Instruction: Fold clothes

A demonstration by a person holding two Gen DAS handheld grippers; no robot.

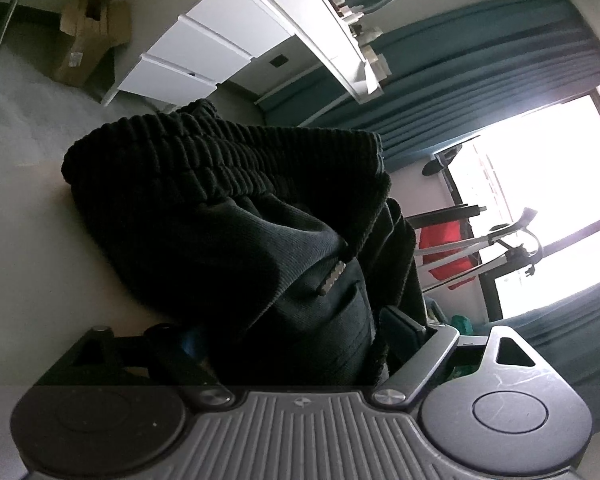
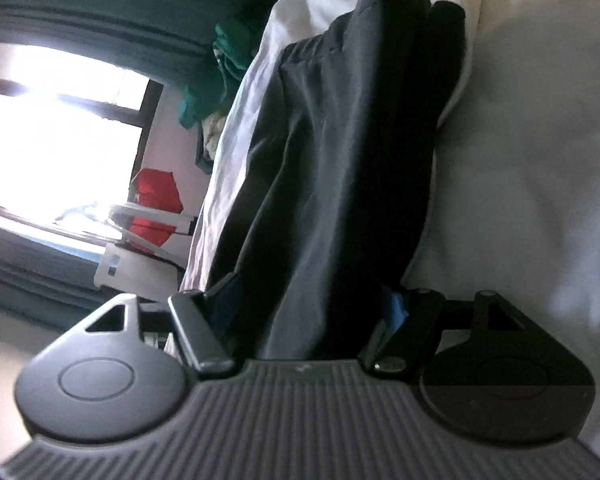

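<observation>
Left wrist view: left gripper (image 1: 296, 332) is clamped on the dark garment (image 1: 228, 216), a thick wad of cloth filling the gap between the fingers. Only the right finger (image 1: 400, 324) shows clearly; the other one is buried in shadow under the fabric. Ribbed elastic waistband (image 1: 220, 160) sits bunched at the far end, drawstring tip (image 1: 334, 278) dangling mid-cloth. Garment's left edge hangs over pale bedding (image 1: 24, 240), with bare sheet on that side. Past the waistband: white drawer unit (image 1: 204, 52), cardboard box (image 1: 88, 36) on the floor, teal curtain (image 1: 480, 56), bright window (image 1: 548, 184). A red item (image 1: 440, 248) hangs on a rack just right of the garment edge, so that side is cluttered.

Right wrist view: right gripper (image 2: 312, 312) is pinching the same dark garment (image 2: 332, 152); cloth runs straight out from between the fingers, blue pad (image 2: 396, 312) visible on the right one. Fabric here looks smooth, stretched into a long band lying on the white bedding (image 2: 540, 160). Right edge of the band borders wide open sheet. Left edge runs close to the mattress side; beyond it are a green cloth pile (image 2: 216, 72), the red item (image 2: 156, 208) and the window (image 2: 56, 140). Far end of the band is folded over, rounded edge.
</observation>
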